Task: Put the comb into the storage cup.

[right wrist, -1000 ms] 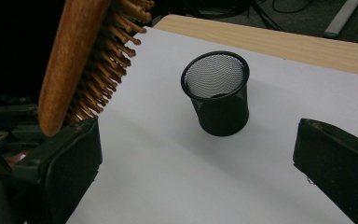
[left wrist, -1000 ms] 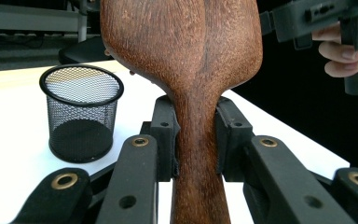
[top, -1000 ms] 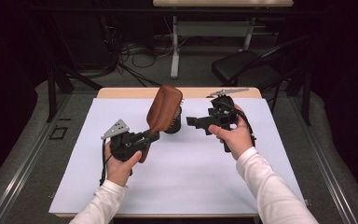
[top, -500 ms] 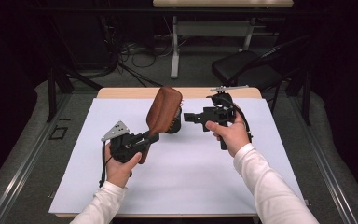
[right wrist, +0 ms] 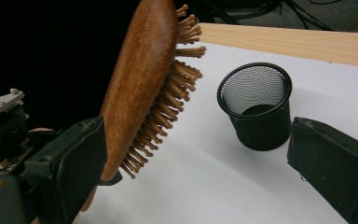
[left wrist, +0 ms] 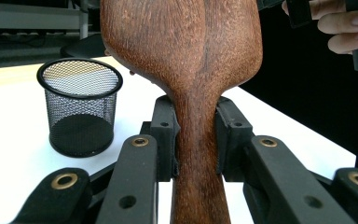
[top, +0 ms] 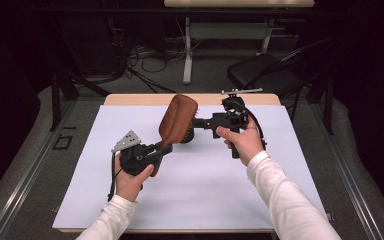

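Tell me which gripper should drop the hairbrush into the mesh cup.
Left. The left gripper is clamped on the hairbrush handle; the right gripper is open, and the mesh cup stands upright nearby.

Left claw (top: 164, 148) clamped, right claw (top: 200, 121) agape

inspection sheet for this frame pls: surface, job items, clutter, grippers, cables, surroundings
Surface: white sheet over a wooden table.
Job's things: wooden hairbrush held up by its handle, bristles toward the right gripper; black mesh cup upright on the sheet.
Clutter: nothing seen.
Grippers: left gripper clamped on the brush handle; right gripper open, jaws either side of the brush head, just been closing slightly.
Cables: one trails from each gripper; loose cables on the floor behind.
Surroundings: dark room, chair, table leg.
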`<state>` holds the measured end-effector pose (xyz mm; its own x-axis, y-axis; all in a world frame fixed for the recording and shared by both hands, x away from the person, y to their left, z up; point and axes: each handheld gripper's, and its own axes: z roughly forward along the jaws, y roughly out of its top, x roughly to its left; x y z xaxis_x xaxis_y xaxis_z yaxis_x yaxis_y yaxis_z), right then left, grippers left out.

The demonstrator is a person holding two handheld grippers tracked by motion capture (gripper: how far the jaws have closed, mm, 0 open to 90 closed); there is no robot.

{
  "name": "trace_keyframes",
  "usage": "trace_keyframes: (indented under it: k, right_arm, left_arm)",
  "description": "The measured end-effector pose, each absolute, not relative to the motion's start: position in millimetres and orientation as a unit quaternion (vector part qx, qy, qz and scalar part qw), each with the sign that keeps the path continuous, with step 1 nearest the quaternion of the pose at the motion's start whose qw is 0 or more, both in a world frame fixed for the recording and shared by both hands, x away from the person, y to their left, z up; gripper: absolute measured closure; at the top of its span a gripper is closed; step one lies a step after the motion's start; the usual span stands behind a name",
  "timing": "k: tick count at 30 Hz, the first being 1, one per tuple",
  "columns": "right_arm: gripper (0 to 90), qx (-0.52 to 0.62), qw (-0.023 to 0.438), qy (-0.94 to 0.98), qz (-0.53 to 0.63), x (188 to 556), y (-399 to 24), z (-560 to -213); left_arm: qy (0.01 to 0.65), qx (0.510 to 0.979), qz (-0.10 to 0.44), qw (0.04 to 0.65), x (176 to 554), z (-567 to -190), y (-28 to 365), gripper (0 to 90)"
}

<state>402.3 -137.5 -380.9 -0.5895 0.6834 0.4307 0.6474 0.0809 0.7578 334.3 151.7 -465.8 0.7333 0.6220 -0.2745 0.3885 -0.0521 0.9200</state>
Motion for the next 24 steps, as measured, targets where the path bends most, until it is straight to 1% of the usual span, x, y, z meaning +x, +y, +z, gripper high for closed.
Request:
trace_keyframes:
  k: [5,11,24]
  right_arm:
    - [4.9,0.450,0.005,0.733,0.510,403.3,-133.4,-381.9]
    - [6.6,0.452,0.000,0.732,0.509,405.0,-129.6,-383.9]
    - [7.1,0.449,-0.020,0.733,0.511,406.2,-121.0,-388.4]
  left_arm:
    - [0.346,0.724,0.096,0.589,333.6,-467.0,148.6,72.3]
    - [0.342,0.728,0.092,0.587,331.5,-468.7,143.5,72.3]
    - [0.331,0.736,0.087,0.585,328.2,-470.3,135.7,72.3]
